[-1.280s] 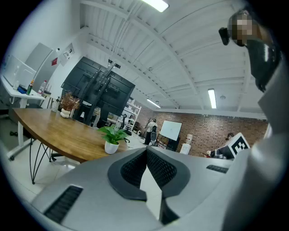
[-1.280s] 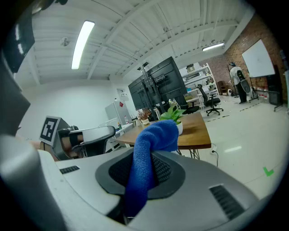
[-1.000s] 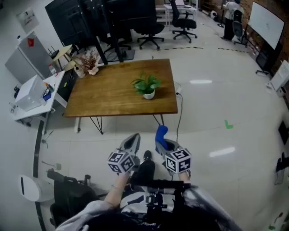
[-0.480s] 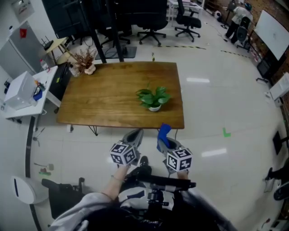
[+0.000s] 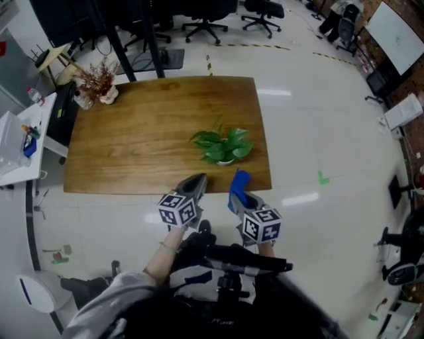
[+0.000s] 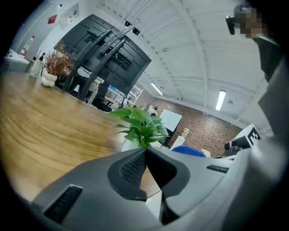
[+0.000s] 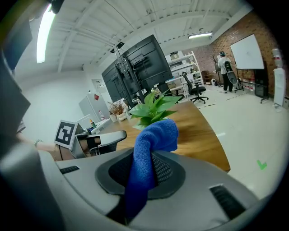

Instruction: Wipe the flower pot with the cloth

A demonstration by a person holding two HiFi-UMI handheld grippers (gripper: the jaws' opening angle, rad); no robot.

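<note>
A small green plant [image 5: 220, 144] in a white flower pot [image 5: 225, 161] stands on the wooden table [image 5: 132, 145], near its front right corner. My left gripper [image 5: 197, 181] is shut and holds nothing; it hovers at the table's front edge, just left of the pot. My right gripper [image 5: 239, 200] is shut on a blue cloth [image 5: 238, 185], whose free end sticks up just short of the table edge, below the pot. In the left gripper view the plant [image 6: 140, 126] rises right beyond the shut jaws. The cloth [image 7: 151, 149] and plant [image 7: 153, 108] line up in the right gripper view.
A vase of dried flowers [image 5: 96, 83] sits on the table's far left corner. Office chairs [image 5: 199, 20] and black stand legs [image 5: 122, 46] are behind the table. A white side table [image 5: 16, 155] is at the left, and a whiteboard [image 5: 394, 30] at the far right.
The person has walked up to the table. Both grippers have gone from the open floor to the table's front edge beside the pot. The cloth stays in the right gripper.
</note>
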